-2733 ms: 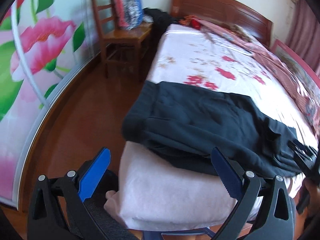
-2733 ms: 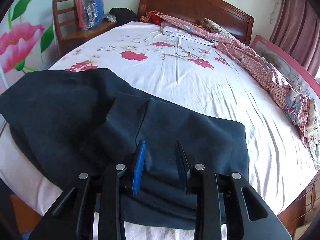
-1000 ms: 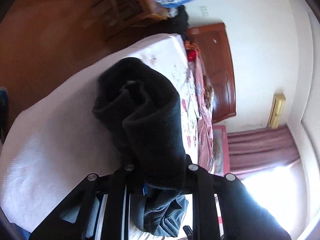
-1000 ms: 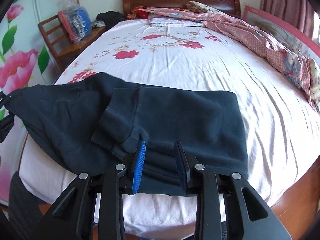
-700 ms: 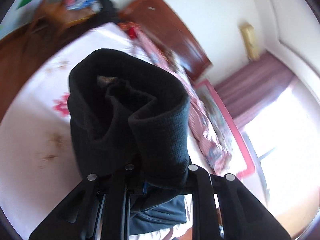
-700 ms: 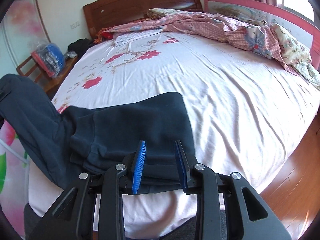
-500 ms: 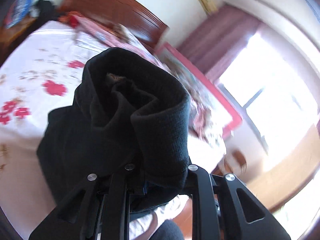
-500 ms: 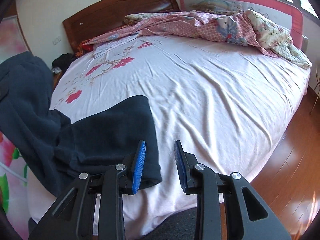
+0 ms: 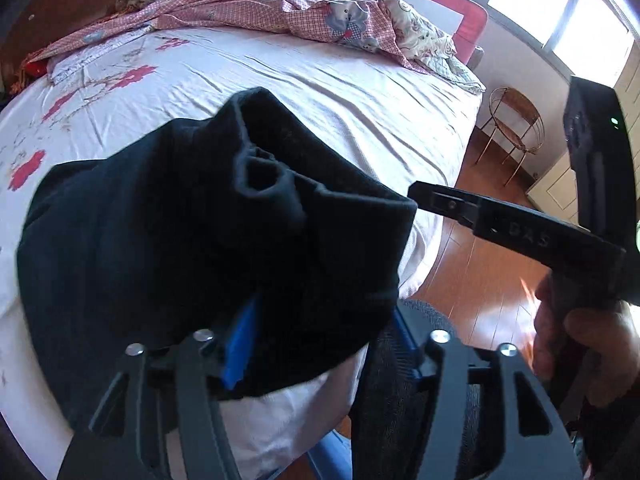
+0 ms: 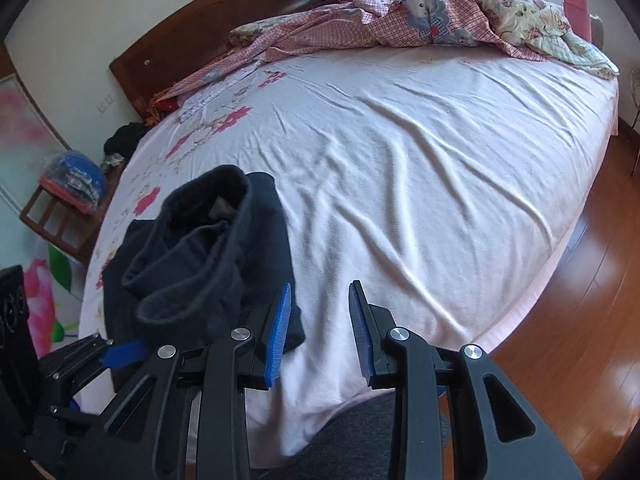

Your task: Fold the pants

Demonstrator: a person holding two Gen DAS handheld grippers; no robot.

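Dark navy fleece pants (image 10: 208, 256) bunched on bed edge, waistband opening tilted up; left gripper (image 9: 320, 344) jaws just opened around them, right gripper (image 10: 320, 320) part-open, empty.

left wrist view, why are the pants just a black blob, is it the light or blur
Left wrist view: mostly light; the bright windows are blown out, so the dark fleece pants sit close to the lens, underexposed, folds barely showing, edges slightly soft. Right wrist view: even light, the pants show folds, and the wooden floor carries glare.
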